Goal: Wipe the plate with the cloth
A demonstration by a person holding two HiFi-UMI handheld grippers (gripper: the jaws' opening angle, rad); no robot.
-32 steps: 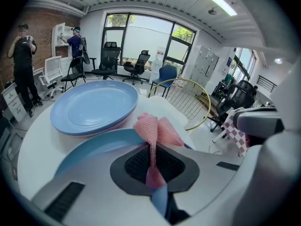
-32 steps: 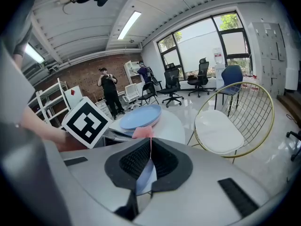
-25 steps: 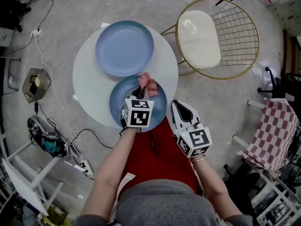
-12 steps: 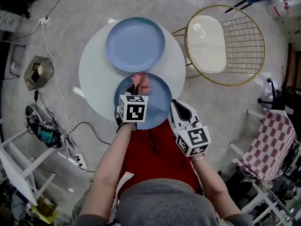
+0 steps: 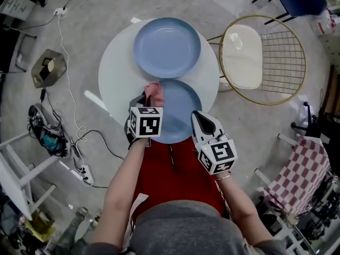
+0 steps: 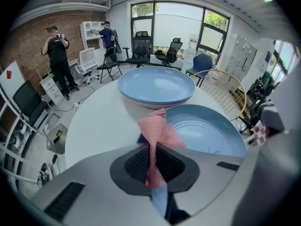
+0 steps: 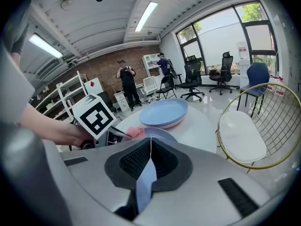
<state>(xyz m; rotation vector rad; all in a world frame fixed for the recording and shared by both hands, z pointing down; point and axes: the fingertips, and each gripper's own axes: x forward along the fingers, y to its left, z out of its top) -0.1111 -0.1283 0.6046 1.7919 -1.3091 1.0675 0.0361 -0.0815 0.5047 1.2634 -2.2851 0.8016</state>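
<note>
Left claw (image 6: 153, 149) is clamped on the pink cloth (image 6: 157, 126) at the left rim of the near plate (image 5: 180, 113), right claw (image 7: 149, 147) has jaws together and holds nothing, so we should press the cloth flat and sweep inward.

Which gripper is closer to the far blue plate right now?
Left. The left gripper, holding the pink cloth, is at the near plate's far-left rim, just short of the far plate. The right gripper grips the near plate's near-right edge, farther back.
</note>
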